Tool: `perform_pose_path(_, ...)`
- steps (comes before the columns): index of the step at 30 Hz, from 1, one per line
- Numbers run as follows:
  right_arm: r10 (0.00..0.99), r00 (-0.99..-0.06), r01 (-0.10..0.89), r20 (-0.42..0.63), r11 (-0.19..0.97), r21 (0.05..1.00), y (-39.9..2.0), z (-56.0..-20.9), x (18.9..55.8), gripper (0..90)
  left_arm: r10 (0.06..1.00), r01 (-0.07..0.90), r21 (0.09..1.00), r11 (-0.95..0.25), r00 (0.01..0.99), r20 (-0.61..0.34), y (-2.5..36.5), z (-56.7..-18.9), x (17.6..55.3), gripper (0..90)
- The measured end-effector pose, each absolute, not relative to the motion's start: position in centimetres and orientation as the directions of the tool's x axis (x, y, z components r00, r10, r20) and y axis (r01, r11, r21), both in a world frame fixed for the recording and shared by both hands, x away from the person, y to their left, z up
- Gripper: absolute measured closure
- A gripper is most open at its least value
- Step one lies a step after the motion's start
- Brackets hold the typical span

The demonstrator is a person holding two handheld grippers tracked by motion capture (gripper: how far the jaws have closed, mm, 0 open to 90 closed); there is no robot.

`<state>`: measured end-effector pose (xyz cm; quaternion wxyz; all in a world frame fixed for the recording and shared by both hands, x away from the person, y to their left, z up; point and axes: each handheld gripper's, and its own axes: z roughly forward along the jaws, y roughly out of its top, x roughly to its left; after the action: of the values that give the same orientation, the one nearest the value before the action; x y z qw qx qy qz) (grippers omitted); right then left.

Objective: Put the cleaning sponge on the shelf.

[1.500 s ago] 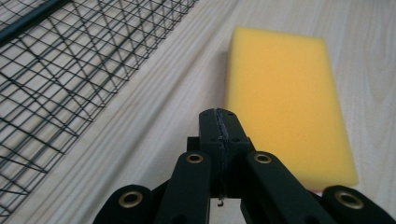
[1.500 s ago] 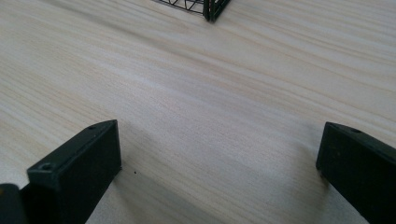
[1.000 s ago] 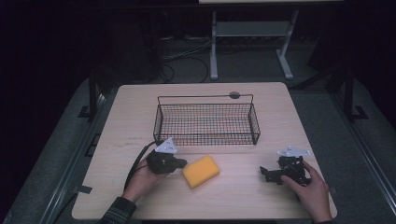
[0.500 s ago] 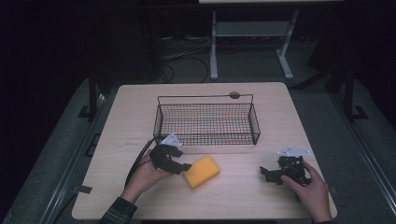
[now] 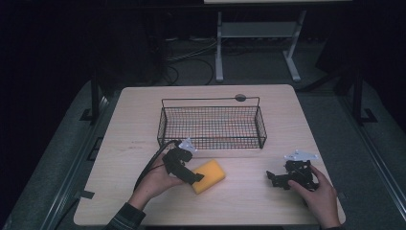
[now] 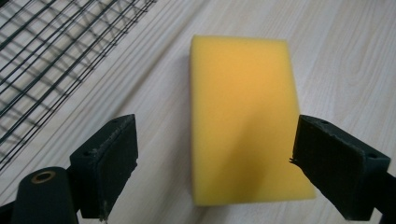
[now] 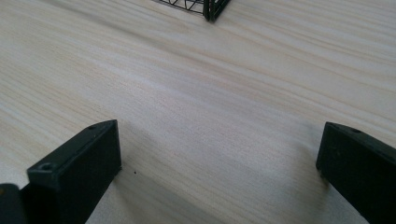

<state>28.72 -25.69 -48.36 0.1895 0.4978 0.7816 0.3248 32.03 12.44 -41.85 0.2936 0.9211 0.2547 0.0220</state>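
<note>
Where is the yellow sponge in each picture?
High view: the yellow sponge lies low on the table, left of middle, at the left tongs.
Left gripper view: the sponge is in the middle, between open jaws.
Right gripper view: not in it.
Shared landmark: the wire basket.

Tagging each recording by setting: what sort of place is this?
Probably a lab or studio set up for recording: a lone wooden table on grey carpet, dark surroundings, cables on the floor and a white metal stand behind.
</note>
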Motion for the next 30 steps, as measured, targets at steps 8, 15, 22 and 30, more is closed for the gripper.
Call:
perform_pose_path(8,0.901,-0.433,0.655,0.027,0.294,0.696,-25.7,-48.4,28.7,0.0,0.467,0.444,0.536,-0.718,0.878,-0.102,10.9,-42.4,31.9,12.8)
perform_pose_path(15,0.901,-0.433,0.655,0.027,0.293,0.696,-25.7,-48.4,28.7,0.0,0.447,0.425,0.522,-0.74,0.89,-0.091,9.3,-43.0,31.7,12.8)
perform_pose_path(22,0.901,-0.433,0.655,0.027,0.294,0.696,-25.7,-48.4,28.7,0.0,0.436,0.414,0.492,-0.765,0.897,-0.078,8.2,-44.0,31.6,12.8)
perform_pose_path(30,0.901,-0.433,0.655,0.027,0.293,0.696,-25.7,-48.4,28.7,0.0,0.442,0.415,0.475,-0.776,0.895,-0.06,7.9,-44.6,31.6,13.1)
